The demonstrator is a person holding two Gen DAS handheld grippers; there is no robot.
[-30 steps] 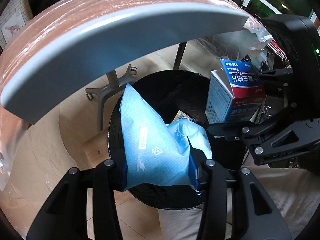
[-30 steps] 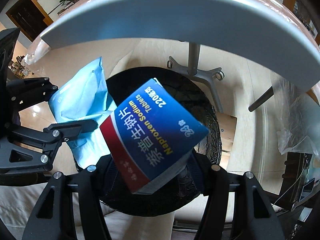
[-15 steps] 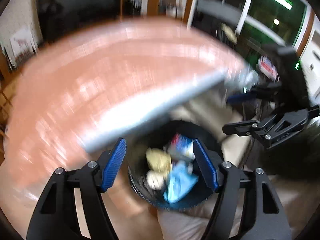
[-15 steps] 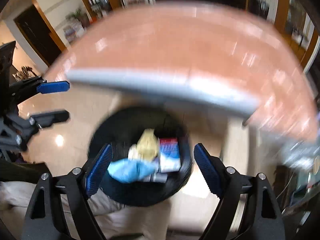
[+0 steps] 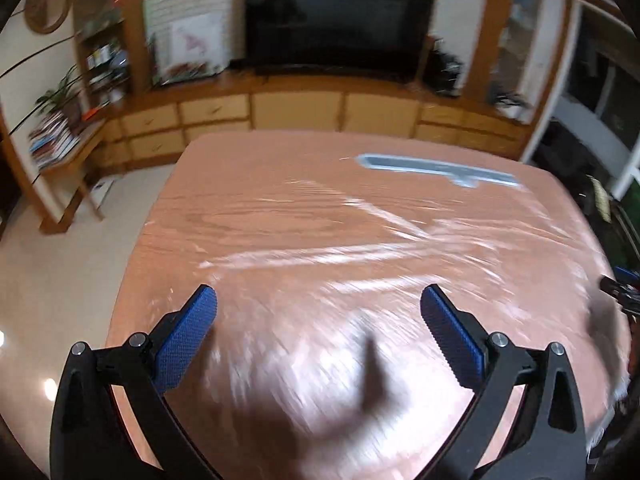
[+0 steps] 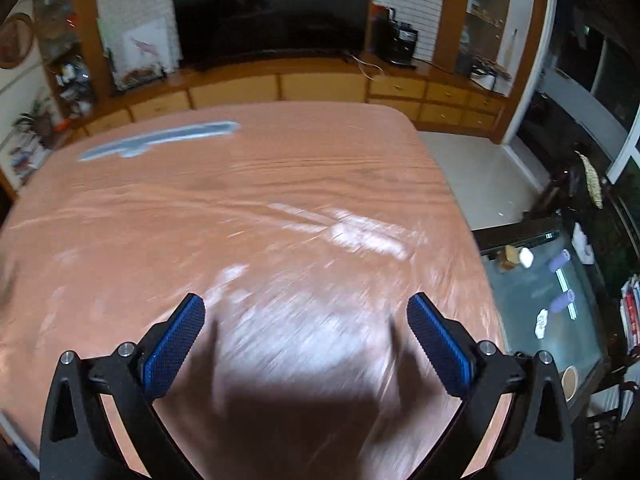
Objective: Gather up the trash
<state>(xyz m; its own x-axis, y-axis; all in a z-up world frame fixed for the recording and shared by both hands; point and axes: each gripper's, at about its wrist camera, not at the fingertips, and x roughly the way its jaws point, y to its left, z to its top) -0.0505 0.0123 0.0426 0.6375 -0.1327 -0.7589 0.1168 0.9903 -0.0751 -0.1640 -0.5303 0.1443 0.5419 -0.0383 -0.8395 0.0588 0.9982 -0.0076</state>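
My left gripper point(image 5: 318, 304) is open and empty above the near part of a reddish wooden table point(image 5: 280, 216) covered in clear plastic film. My right gripper point(image 6: 306, 312) is also open and empty above the same table point(image 6: 280, 184). No trash item and no bin shows in either view. A grey strip point(image 5: 436, 168) lies on the far side of the table; it also shows in the right wrist view point(image 6: 160, 138). Part of the right gripper shows at the right edge of the left wrist view point(image 5: 620, 292). Both views are motion-blurred near the fingers.
A wooden cabinet run with a television point(image 5: 336, 20) stands behind the table. A shelf with books point(image 5: 60, 136) is at the left. A glass low table point(image 6: 548, 292) with small items stands to the right of the table. Pale floor point(image 5: 60, 264) lies left.
Both grippers let go of their loads, the blue packet and the tablet box, which fell into the black bin. Both then rose from under the table edge to above the tabletop, jaws wide open.
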